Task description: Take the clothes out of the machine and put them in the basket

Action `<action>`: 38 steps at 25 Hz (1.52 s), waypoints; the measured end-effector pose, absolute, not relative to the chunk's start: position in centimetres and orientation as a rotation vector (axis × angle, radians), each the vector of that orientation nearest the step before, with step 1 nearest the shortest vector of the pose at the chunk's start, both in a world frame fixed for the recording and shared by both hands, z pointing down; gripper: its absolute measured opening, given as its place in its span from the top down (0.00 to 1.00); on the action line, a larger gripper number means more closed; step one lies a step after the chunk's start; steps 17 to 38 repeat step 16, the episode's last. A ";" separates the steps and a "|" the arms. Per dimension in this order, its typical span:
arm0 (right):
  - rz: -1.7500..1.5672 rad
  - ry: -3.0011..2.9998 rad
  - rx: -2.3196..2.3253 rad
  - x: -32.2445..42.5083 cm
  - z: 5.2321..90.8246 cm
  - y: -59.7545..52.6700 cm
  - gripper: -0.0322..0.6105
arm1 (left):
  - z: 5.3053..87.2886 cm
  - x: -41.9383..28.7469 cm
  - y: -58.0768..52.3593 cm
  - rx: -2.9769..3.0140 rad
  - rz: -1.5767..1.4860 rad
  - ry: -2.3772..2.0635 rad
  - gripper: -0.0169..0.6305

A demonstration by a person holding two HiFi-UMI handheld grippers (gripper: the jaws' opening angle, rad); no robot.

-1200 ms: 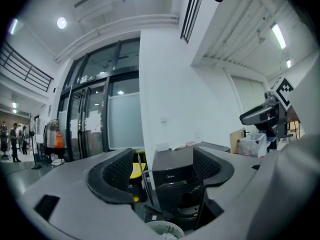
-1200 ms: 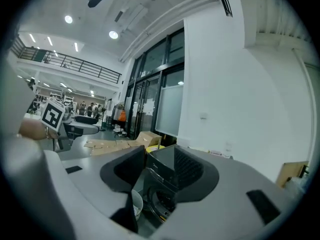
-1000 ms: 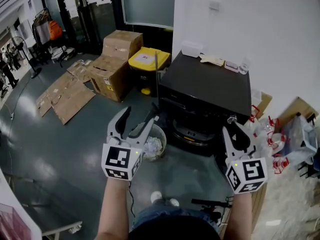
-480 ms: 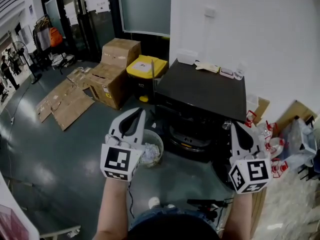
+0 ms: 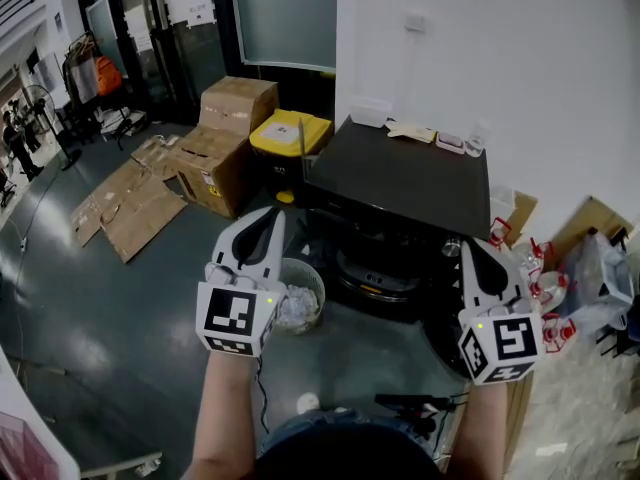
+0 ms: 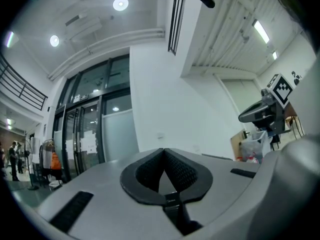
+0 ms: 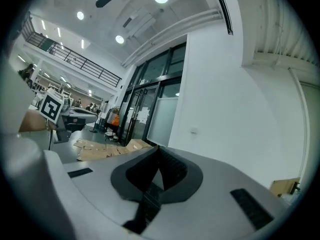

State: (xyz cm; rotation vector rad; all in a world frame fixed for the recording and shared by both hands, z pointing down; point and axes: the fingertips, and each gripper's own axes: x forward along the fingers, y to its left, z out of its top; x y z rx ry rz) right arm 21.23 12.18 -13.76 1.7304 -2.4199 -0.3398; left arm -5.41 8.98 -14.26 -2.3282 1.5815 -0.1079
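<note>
Black box-shaped washing machine stands at the far centre against the white wall. Left of its front, the round mesh basket sits on the floor, holding crumpled white clothes. Up near us, left tongs and right tongs are both pinched closed, empty.

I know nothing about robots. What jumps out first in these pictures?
Two white hand-held tools fill the foreground: the left gripper and the right gripper, both shut and empty. Beyond them a black machine stands against the white wall, with a round basket on the floor at its left and a yellow bin beside cardboard boxes farther back.
</note>
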 end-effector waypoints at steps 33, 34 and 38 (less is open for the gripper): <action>-0.394 -2.392 1.699 20.9 -14.9 12.1 0.95 | -15.5 -5.4 8.6 -2.241 -0.189 1.563 0.97; -0.394 -2.392 1.699 20.9 -14.9 12.1 0.95 | -15.5 -5.4 8.6 -2.241 -0.189 1.563 0.97; -0.394 -2.392 1.699 20.9 -14.9 12.1 0.95 | -15.5 -5.4 8.6 -2.241 -0.189 1.563 0.97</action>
